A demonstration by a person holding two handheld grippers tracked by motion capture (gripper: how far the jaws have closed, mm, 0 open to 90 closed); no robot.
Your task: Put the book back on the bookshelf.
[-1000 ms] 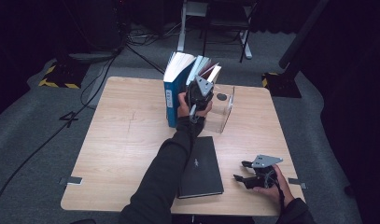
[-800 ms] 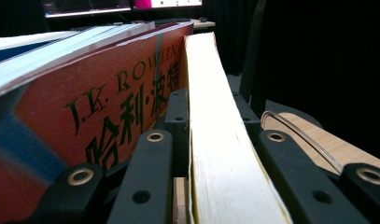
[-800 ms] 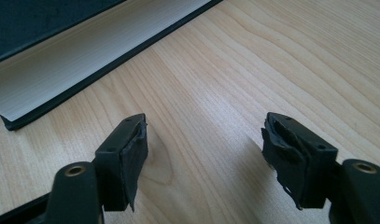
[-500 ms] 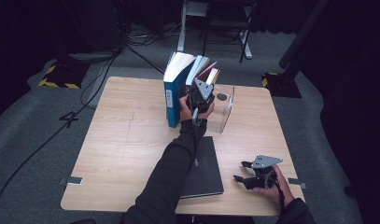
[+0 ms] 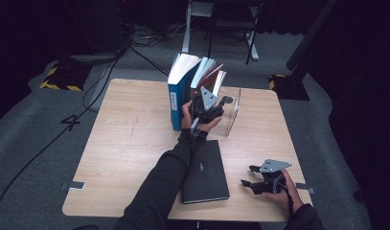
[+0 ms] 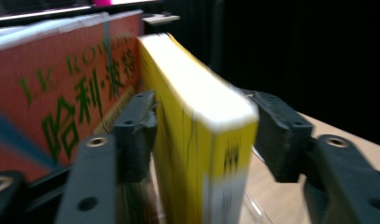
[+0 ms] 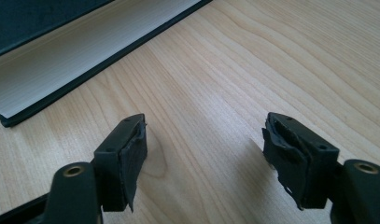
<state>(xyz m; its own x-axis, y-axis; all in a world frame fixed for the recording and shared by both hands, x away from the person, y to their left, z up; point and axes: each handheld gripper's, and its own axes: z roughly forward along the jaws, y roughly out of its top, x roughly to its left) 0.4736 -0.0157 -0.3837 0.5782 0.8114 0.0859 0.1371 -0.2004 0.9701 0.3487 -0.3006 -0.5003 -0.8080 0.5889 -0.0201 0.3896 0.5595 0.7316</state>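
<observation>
A row of upright books stands at the table's far middle: a blue book (image 5: 178,96), a red book with green characters (image 6: 71,93) and a yellow book (image 6: 197,121). My left gripper (image 5: 220,99) reaches into the right end of that row. Its jaws have just been opening and now straddle the yellow book's end, with a gap showing at the right pad (image 6: 276,135), so the left gripper (image 6: 206,126) is open. My right gripper (image 5: 247,176) rests low near the table's front right, open and with only bare wood between its fingers (image 7: 204,154).
A clear plastic stand (image 5: 233,115) flanks the row of books on the right. A black book (image 5: 206,170) lies flat near the front edge, its page edge (image 7: 61,60) just ahead of the right gripper. Bare wooden table (image 5: 130,139) spreads to the left.
The left gripper's jaws have spread apart around the yellow book, and the hand has eased slightly back from the row. The right gripper has kept still.
</observation>
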